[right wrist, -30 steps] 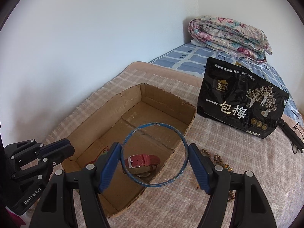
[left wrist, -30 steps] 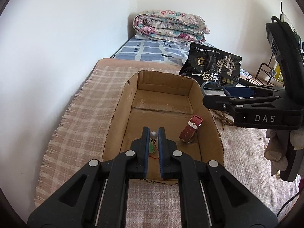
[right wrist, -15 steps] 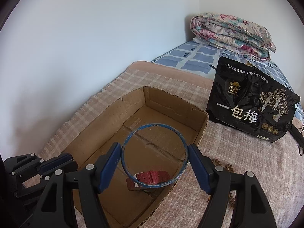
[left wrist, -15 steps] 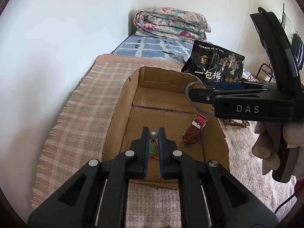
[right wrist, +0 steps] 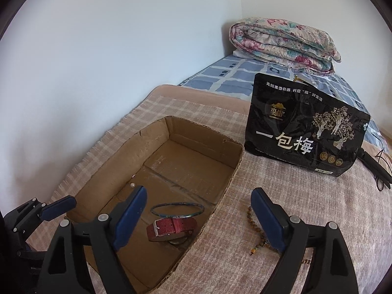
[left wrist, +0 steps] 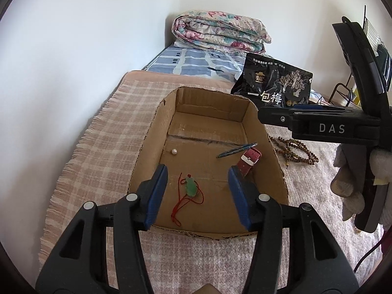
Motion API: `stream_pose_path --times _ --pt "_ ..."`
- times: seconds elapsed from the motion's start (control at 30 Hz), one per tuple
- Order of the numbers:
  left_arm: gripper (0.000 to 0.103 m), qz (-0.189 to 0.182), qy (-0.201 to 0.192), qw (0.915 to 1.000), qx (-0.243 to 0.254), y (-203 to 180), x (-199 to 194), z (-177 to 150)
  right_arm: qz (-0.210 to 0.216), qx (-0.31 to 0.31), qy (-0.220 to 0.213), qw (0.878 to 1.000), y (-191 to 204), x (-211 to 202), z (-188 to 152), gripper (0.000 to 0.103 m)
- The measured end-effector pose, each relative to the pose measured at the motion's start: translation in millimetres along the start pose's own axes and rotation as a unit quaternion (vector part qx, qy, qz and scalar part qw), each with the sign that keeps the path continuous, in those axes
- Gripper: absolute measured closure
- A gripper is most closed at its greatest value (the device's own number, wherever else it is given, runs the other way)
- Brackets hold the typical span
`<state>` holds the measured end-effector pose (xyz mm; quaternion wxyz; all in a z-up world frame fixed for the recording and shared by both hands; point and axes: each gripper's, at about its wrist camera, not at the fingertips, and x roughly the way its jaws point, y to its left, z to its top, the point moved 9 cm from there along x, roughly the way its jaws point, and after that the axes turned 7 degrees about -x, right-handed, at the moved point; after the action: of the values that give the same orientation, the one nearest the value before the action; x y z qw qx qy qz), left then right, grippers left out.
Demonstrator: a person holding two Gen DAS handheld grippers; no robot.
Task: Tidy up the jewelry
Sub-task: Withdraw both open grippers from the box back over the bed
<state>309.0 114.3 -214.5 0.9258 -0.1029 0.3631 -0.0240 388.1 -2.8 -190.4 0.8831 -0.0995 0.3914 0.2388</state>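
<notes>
Hiding part of the red leather strap [right wrist: 171, 226], the right gripper [right wrist: 198, 218] and the near wall of the cardboard box [right wrist: 196, 240] cut off whatever round thing lies under the strap, and the string of brown wooden beads [right wrist: 257, 230] on the woven blanket [right wrist: 245, 269] runs out of sight behind one blue pad. A second ago the left gripper [left wrist: 198, 191] pinched the small white pearl and green pendant; now its jaws are opening with nothing pressed between them, the pearl [left wrist: 174, 151] lies loose on the box floor and the jade-green pendant [left wrist: 191, 186] rests on its tangled red cord between the spread pads. The thin blue bangle [right wrist: 177, 210], earlier clamped in the right gripper, now sits in the box, tilted against the strap, while those jaws are opening wide and empty. A glossy black snack bag [right wrist: 306, 134] stands upright beyond the corrugated box, and a folded floral quilt [right wrist: 281, 44] lies behind it.
</notes>
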Motion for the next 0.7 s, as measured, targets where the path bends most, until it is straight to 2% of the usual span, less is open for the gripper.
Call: stream_pose_path --times 0.7 --pt "0.05 0.001 -0.035 0.9993 0.009 -18 -55 12 -0.02 -0.006 -0.032 0.999 -8 -67 0 0.015"
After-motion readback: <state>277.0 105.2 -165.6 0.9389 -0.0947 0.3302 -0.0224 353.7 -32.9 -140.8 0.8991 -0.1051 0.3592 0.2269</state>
